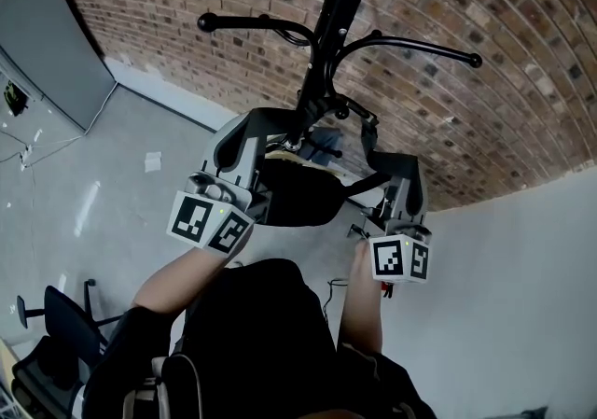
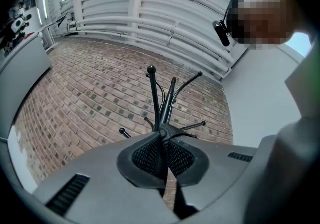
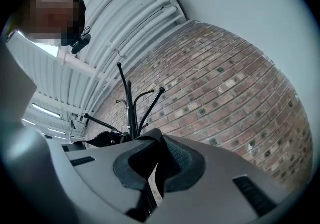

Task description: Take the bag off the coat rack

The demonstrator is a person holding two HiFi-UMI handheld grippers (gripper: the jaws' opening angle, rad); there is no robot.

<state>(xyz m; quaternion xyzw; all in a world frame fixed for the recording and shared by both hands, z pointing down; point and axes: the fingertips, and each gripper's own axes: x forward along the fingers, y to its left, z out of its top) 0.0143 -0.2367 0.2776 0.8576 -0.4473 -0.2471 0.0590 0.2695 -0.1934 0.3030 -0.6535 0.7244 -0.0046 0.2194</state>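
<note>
A black coat rack (image 1: 328, 25) with knobbed hooks stands in front of a brick wall; it also rises beyond the jaws of the left gripper (image 2: 160, 99) and the right gripper (image 3: 131, 111). Below its hooks a black bag (image 1: 297, 195) hangs between my two grippers. My left gripper (image 1: 276, 135) is at the bag's left side and is shut on a black webbing strap (image 2: 163, 140), which runs between its ribbed pads. The right gripper (image 1: 373, 151) is at the bag's right side, shut on a dark strap (image 3: 159, 160). How the straps sit on the hooks is hidden.
The brick wall (image 1: 485, 6) runs behind the rack and a white wall (image 1: 522, 296) is at the right. A grey panel (image 1: 47, 44) leans at the left. An office chair (image 1: 56, 333) stands at the lower left on the grey floor (image 1: 121, 174), with scraps of paper (image 1: 152, 161) nearby.
</note>
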